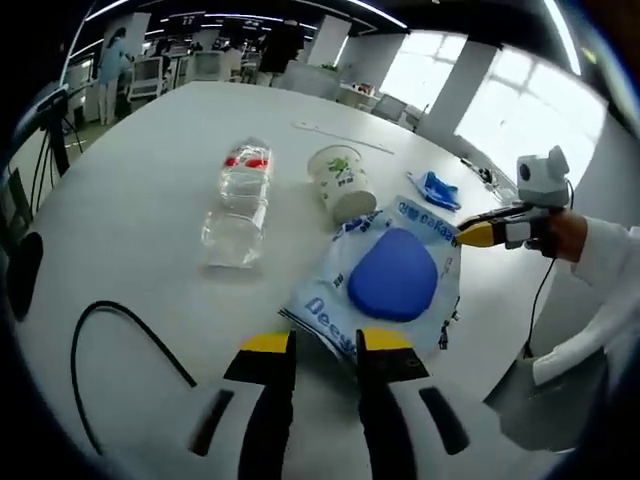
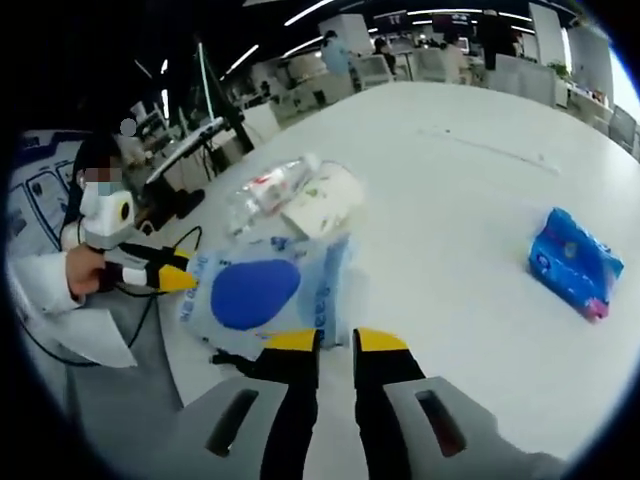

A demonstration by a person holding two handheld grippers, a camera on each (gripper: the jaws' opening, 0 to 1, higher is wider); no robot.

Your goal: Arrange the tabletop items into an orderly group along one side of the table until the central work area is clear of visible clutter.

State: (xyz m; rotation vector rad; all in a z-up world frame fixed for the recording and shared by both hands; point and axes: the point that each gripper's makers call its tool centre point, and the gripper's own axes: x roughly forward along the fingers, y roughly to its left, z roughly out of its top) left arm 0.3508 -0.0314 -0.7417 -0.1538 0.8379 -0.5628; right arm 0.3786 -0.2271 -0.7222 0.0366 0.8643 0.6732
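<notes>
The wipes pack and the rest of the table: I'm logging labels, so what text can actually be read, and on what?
"Deey": blue letters on the wipes pack, cut off by its edge.
Plastic bottle label: blurred.
Paper cup print: unreadable.
Small blue packet: too blurred.

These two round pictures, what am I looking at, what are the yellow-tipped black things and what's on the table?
A person holds a two-jaw gripper in each hand, each carrying a fisheye camera. The left gripper rises from the bottom of the left gripper view; the right gripper does likewise in the right gripper view. Both have jaws nearly together at opposite edges of a blue-and-white wipes pack; whether they pinch it is unclear. On the white table also lie a clear plastic bottle, a tipped paper cup and a small blue packet.
</notes>
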